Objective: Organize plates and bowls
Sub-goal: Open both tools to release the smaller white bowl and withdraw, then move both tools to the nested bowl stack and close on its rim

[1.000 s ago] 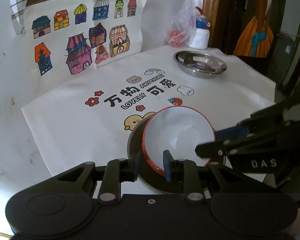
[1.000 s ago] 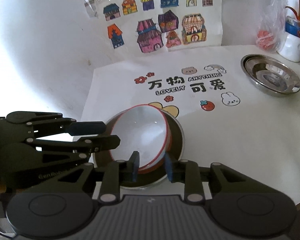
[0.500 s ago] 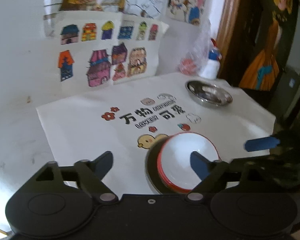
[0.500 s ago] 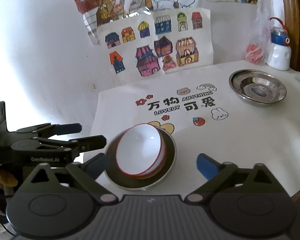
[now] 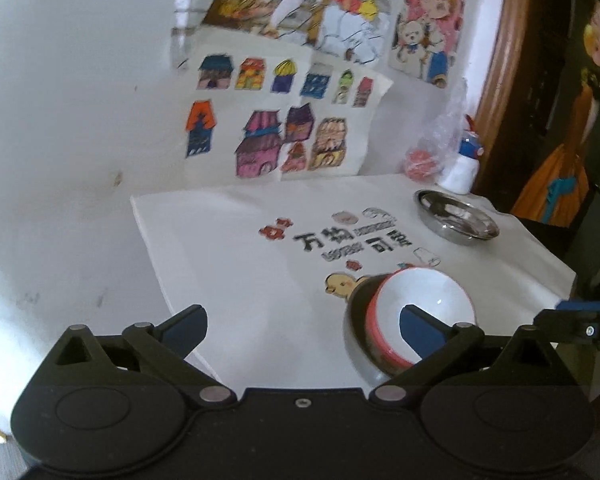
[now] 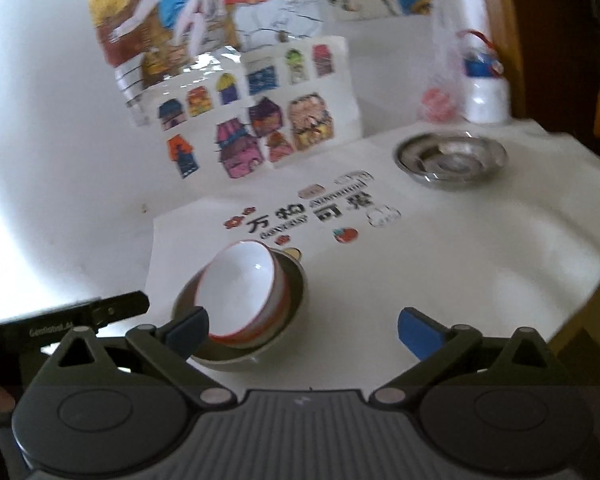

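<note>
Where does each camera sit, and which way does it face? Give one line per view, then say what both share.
Left wrist: on the left gripper, open, facing the red-rimmed bowl; right gripper's tip at right.
Right wrist: on the right gripper, open, facing the table; left gripper at left.
Shared: that bowl in a steel plate, a second steel plate.

We see a white, red-rimmed bowl (image 6: 242, 292) nested tilted in a steel plate (image 6: 296, 292) near the counter's front. Second steel plate (image 6: 450, 158) sits upright, well apart, far right.
</note>
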A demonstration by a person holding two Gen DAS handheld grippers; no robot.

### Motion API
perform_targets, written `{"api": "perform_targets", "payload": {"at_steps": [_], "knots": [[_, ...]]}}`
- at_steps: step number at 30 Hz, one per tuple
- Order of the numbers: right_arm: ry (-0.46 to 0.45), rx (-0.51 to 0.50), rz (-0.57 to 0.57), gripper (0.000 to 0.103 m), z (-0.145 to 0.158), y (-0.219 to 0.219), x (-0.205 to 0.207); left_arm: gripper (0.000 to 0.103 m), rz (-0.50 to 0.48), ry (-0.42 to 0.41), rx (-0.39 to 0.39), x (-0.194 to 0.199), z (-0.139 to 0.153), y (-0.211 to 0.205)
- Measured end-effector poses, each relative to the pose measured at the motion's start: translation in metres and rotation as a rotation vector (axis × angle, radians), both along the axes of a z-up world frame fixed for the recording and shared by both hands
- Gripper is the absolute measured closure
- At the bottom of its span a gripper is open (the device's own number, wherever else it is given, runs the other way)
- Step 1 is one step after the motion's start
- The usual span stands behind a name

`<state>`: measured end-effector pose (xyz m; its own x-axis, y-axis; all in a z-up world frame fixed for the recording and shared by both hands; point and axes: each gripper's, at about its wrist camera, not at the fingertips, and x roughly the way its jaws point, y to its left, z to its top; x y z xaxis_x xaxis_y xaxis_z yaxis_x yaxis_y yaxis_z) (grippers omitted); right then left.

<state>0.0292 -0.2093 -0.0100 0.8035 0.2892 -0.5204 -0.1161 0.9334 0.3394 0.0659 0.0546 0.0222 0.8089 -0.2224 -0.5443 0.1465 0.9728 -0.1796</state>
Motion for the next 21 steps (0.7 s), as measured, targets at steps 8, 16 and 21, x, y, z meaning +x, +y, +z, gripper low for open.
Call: {"api": "perform_targets", "payload": {"at_steps": [8, 16, 21], "knots": [[0.073, -0.022, -0.105, 0.0, -0.012, -0.007, 0.011, 0.001, 0.023, 0.096, -0.069, 0.003, -0.021, -0.004], [0.114, -0.086, -0.138, 0.0, -0.019, 0.002, 0.03, 0.001, 0.026, 0.17, -0.01, 0.015, -0.031, -0.025], [0.12, -0.141, -0.137, 0.0, -0.022, 0.01, 0.04, 0.001, 0.047, 0.192, -0.01, 0.023, -0.034, -0.028]]}}
